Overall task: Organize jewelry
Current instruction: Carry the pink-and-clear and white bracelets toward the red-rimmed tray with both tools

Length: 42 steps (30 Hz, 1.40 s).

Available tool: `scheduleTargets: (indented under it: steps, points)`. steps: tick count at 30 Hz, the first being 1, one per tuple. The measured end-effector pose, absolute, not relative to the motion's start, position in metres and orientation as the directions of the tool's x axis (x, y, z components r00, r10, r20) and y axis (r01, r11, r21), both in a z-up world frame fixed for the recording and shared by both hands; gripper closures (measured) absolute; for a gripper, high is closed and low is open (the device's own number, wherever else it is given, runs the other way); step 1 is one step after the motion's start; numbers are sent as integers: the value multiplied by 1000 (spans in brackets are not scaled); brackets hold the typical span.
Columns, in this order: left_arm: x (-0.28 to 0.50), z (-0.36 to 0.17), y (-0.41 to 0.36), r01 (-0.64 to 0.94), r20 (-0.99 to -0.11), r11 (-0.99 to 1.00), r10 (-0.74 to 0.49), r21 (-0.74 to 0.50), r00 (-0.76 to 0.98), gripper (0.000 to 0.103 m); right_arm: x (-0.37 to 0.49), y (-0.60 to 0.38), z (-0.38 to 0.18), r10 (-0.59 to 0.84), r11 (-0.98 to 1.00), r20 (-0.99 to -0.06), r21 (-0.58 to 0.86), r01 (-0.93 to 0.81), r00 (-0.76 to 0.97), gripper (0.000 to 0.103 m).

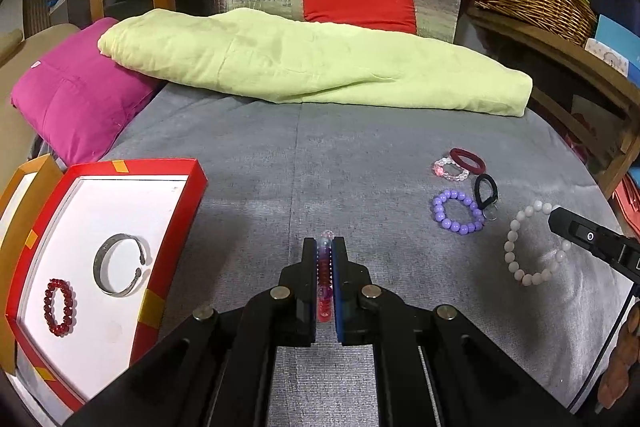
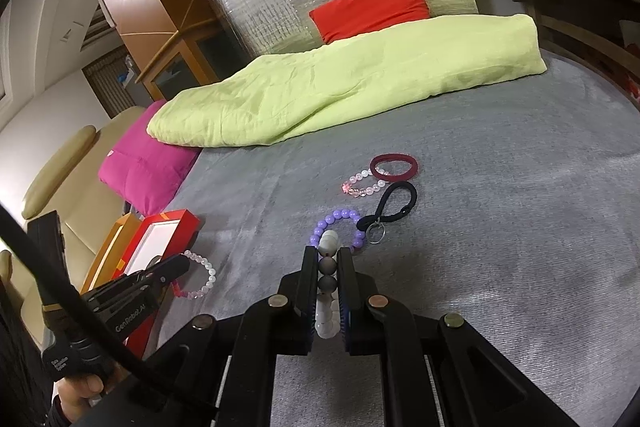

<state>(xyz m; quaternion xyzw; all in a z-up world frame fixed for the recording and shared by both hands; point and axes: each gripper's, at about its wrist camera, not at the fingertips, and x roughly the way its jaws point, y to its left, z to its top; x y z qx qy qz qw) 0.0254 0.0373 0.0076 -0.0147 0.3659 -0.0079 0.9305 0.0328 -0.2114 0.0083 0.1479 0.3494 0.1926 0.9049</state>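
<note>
1. Left gripper (image 1: 324,247): jaws pinched on a pink bead bracelet (image 1: 325,291), squeezed edge-on between the pads. In the right wrist view the rest of this bracelet loops out beside that gripper, low over the grey bedcover (image 1: 360,155); whether it touches the cloth I cannot tell.
2. Right gripper (image 2: 329,259): jaws closed on a white bead bracelet (image 2: 329,247), several beads caught in a line between the pads. In the left wrist view the loop of it lies flat on the cover.
3. Red box (image 1: 172,219) sits at the left edge of the bed, open. Inside on the white lining: a silver cuff (image 1: 105,267) and a red bead bracelet (image 1: 60,307), apart from each other.
4. Still loose on the cover, clustered: purple bead bracelet (image 1: 456,211), black hair tie (image 1: 485,191) with a small ring, clear pink bracelet (image 1: 450,169), maroon band (image 1: 467,159).
5. Handling, judged: bead bracelets look light and limp, likely strung on elastic; round glossy beads can roll or slip out of flat pads. Best grip is across two or three beads, one side of the loop, letting the rest hang.
6. The cuff looks rigid; the hair tie and band soft, easy to pinch anywhere.
7. Risk: overlapping pieces may drag along when one is lifted.
</note>
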Motion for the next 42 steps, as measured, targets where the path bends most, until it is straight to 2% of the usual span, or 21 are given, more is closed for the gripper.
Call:
scheduleTargets:
  steps: [42]
  points:
    - [12,18,89,-87,-661,992,8,-87,750,96,13,-143,17,529,848,-585,389,-359,615,93]
